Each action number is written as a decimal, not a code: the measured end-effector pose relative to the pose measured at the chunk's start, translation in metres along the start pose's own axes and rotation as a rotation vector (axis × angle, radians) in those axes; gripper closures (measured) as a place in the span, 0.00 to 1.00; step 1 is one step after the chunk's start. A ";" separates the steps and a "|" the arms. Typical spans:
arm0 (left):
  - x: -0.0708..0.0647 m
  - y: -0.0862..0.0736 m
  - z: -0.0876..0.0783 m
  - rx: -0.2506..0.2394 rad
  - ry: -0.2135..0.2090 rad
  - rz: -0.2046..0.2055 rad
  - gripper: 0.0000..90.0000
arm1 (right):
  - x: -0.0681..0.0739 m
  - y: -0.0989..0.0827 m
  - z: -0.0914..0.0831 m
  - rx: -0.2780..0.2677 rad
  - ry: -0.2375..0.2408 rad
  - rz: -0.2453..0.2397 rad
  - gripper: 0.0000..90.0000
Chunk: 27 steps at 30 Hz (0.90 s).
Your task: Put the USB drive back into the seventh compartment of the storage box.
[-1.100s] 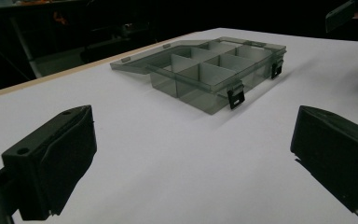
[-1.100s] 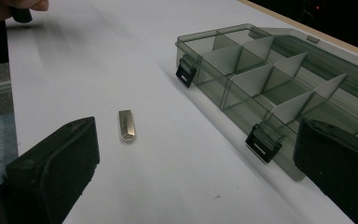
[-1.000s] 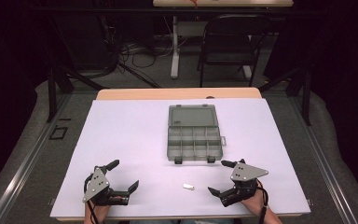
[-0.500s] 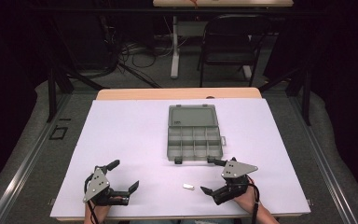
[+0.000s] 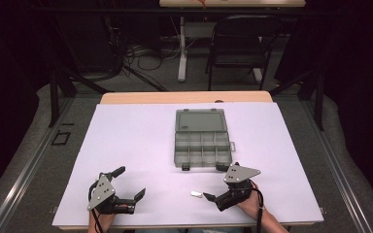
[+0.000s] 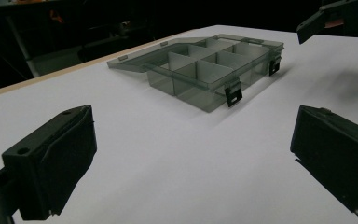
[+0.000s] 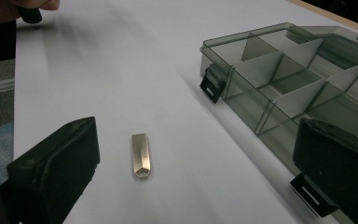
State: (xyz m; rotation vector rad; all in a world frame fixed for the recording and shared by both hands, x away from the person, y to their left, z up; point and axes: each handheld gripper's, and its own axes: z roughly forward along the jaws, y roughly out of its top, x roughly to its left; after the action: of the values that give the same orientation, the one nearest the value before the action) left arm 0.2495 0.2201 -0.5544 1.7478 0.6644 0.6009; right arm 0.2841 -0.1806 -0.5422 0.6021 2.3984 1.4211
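Right gripper (image 5: 220, 192), jaws wide, is approaching the metal piece (image 7: 141, 155) at its 11 o'clock; pickup pending, likely for the organizer box (image 5: 202, 141). Left gripper (image 5: 129, 184) is idling, wide.

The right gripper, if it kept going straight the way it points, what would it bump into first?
Probably the small silver metal piece lying on the white table, between the open right gripper jaws; the organizer box sits off to the side.

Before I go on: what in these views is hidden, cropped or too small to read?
- Organizer box: near right corner behind the right hand-held gripper's jaw, right gripper view.
- Small metal piece: too small in the high view for shape or markings.
- Box compartments: floors hidden by walls and dividers, left gripper view.
- Left hand-held gripper: hand cropped by bottom edge.
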 end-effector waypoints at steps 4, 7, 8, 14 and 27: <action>0.000 0.000 0.000 -0.001 0.002 -0.004 0.00 | 0.000 0.000 0.004 0.005 0.006 0.001 0.00; 0.000 0.000 0.000 0.002 -0.001 0.000 0.00 | 0.001 0.000 0.008 0.013 0.018 0.000 0.00; 0.000 0.000 0.001 0.002 -0.001 0.000 0.01 | 0.001 0.001 0.009 0.016 0.020 0.002 0.00; -0.001 0.000 0.001 0.009 -0.001 0.002 0.01 | 0.002 0.001 0.015 0.024 0.030 0.000 0.00; -0.001 0.000 0.001 0.008 0.001 0.003 0.00 | 0.007 0.001 0.029 0.064 0.080 -0.007 0.00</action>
State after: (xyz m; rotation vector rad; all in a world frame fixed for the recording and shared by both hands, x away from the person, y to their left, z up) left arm 0.2495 0.2186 -0.5544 1.7561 0.6663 0.6020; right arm 0.2910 -0.1548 -0.5551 0.5614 2.5140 1.3946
